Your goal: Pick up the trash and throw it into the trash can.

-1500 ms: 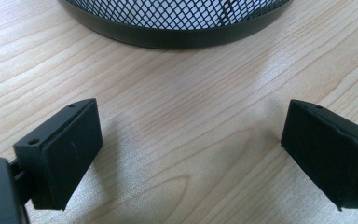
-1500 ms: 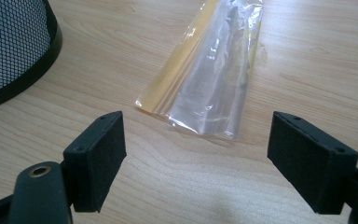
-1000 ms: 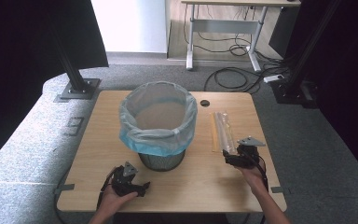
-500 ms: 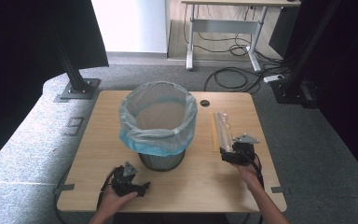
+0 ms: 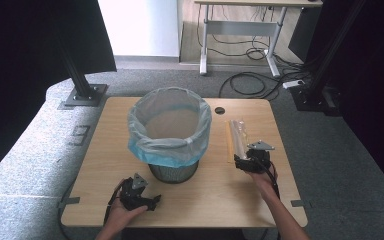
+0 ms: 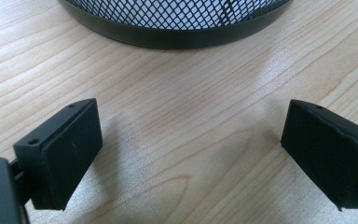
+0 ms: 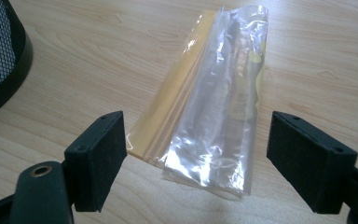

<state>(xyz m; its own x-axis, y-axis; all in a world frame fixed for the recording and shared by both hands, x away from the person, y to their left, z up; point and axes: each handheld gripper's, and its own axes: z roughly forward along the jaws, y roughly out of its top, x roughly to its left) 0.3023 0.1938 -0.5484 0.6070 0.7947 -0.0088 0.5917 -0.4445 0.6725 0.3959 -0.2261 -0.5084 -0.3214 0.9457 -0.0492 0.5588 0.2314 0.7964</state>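
R gripper [image 7: 196,158] jaws were seen spread wide, nothing held; the near end of a clear plastic bag [image 7: 214,107] w/ a yellow strip along one edge was framed between them, lying flat on the table, pads not touching it. In the high view the R gripper [image 5: 252,161] was found at approx 4 o'clock from the bin, just at the near end of the bag [image 5: 236,137], which ran away toward 12 o'clock along the table's R side. L gripper [image 6: 191,154] jaws were likewise seen wide apart & empty, bare wood between them, w/ the bin's black mesh base [image 6: 177,21] at 12 o'clock in that view. From above, the L gripper [image 5: 139,195] was held near the front edge, at approx 7 o'clock from the wire mesh bin [image 5: 172,172], apart from it. The bin was lined w/ a pale blue bag liner [image 5: 167,135] folded over its rim & stood at the centre of the wooden table [image 5: 215,200]. A small dark round hole [image 5: 219,109] was noted at approx 1 o'clock from the bin.
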